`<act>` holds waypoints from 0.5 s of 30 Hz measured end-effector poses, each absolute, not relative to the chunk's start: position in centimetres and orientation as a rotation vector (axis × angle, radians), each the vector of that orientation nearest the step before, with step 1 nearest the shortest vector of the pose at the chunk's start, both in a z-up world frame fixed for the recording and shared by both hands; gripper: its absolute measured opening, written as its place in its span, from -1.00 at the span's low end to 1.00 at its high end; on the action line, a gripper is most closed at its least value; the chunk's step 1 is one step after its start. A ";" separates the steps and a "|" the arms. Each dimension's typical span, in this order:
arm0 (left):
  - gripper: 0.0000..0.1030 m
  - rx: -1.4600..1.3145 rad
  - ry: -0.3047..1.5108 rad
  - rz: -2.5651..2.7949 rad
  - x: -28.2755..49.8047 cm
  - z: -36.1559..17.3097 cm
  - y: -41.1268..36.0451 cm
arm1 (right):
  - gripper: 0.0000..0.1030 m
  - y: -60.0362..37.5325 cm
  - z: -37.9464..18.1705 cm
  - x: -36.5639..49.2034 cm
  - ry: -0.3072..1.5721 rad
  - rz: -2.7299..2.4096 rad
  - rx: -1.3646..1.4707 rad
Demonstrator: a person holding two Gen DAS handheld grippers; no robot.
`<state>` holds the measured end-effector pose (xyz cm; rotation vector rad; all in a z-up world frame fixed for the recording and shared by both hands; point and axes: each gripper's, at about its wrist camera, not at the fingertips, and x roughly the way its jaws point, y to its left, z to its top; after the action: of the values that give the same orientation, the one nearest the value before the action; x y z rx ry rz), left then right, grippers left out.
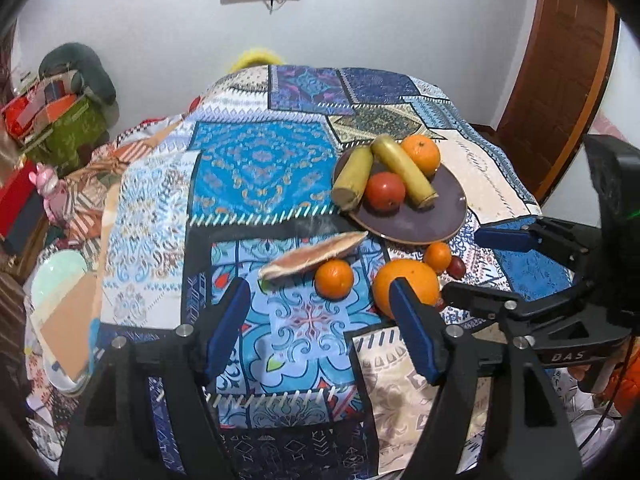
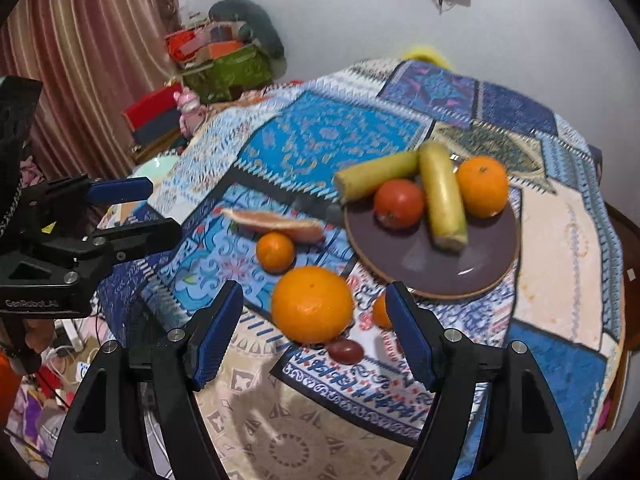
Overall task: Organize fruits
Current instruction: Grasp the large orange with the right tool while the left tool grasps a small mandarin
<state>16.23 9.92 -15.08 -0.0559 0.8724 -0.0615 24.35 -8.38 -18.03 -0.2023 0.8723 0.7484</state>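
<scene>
A matt printed patchwork cloth (image 1: 256, 168) covers the bench. The dark plate (image 2: 436, 276) looks smooth and glossy; the large orange (image 2: 312, 304) has dimpled, slightly shiny peel.

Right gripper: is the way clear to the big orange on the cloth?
Probably yes. The right gripper is open, the big orange lies just ahead of its fingertips, and only a small dark red fruit sits close beside it.

Left hand-held gripper (image 1: 320, 328) open above loose oranges (image 1: 334, 279).
</scene>
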 end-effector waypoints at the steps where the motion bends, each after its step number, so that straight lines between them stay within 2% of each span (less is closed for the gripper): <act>1: 0.39 -0.063 0.876 -0.060 16.2 -15.3 10.1 | 0.37 -8.2 -18.5 24.6 0.889 0.751 -0.201; 15: 0.39 -0.123 0.932 -0.017 17.1 -19.4 12.2 | 0.37 -5.7 -22.4 26.0 1.002 0.752 -0.225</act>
<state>17.13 12.20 -19.36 -0.1230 0.9324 -0.0171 26.04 -5.71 -22.43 -0.2248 1.0025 0.7522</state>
